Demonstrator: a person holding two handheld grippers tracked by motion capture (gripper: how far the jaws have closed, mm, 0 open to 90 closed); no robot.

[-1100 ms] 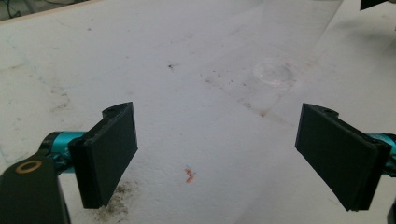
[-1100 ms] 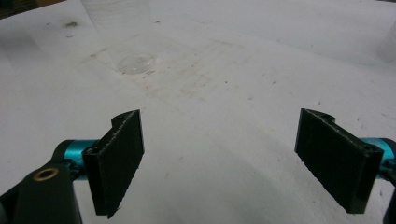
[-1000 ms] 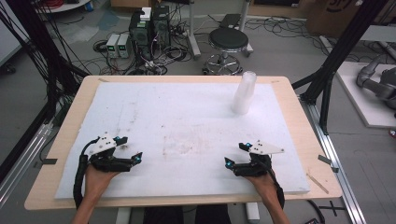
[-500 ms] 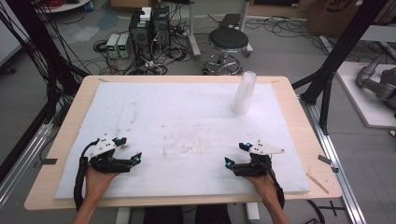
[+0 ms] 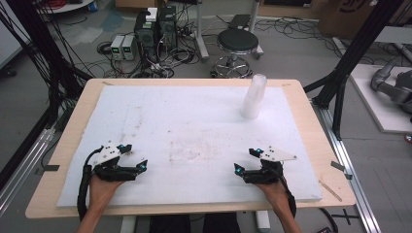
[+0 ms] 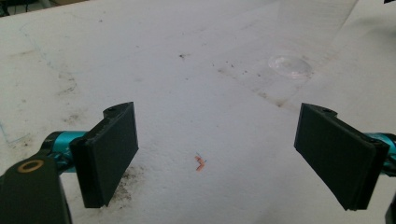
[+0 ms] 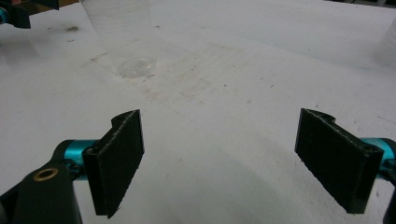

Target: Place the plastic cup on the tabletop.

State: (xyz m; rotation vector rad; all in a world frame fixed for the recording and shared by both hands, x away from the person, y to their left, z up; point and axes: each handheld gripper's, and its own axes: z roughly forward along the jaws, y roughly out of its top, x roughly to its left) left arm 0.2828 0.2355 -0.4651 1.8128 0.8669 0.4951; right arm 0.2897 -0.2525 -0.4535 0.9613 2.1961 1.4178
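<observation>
Left gripper [image 5: 141,167] and right gripper [image 5: 238,170] both sit low at the near edge of the desk [image 5: 311,124], one in each hand, tips pointing inward toward each other. Well apart.

Both sets of jaws are spread wide, nothing between them, nothing touched. In the left gripper [image 6: 217,154] view the flat black rectangular pads frame bare sheet plus a small orange fleck [image 6: 201,163]. Same in the right gripper [image 7: 219,161] view: matte black pads, teal fittings behind, bare sheet between.

Surface is a white foam-like sheet [image 5: 184,116] over a light wood top, matte, scuffed, with dark specks and a brownish smudge near centre.

A clear plastic cup [image 6: 290,65] shows in both gripper views, standing on the sheet between the two grippers: round base ring visible, walls so transparent they barely register. Right gripper view has it [image 7: 128,39] at upper left, tapering down to the base. Can't make it out in the high view, probably lost against the white.

Far right of the sheet: a tall translucent stack of cups [image 5: 254,97], upright, tapered, well away from both grippers. It looks like several nested, but I can't count them.
</observation>
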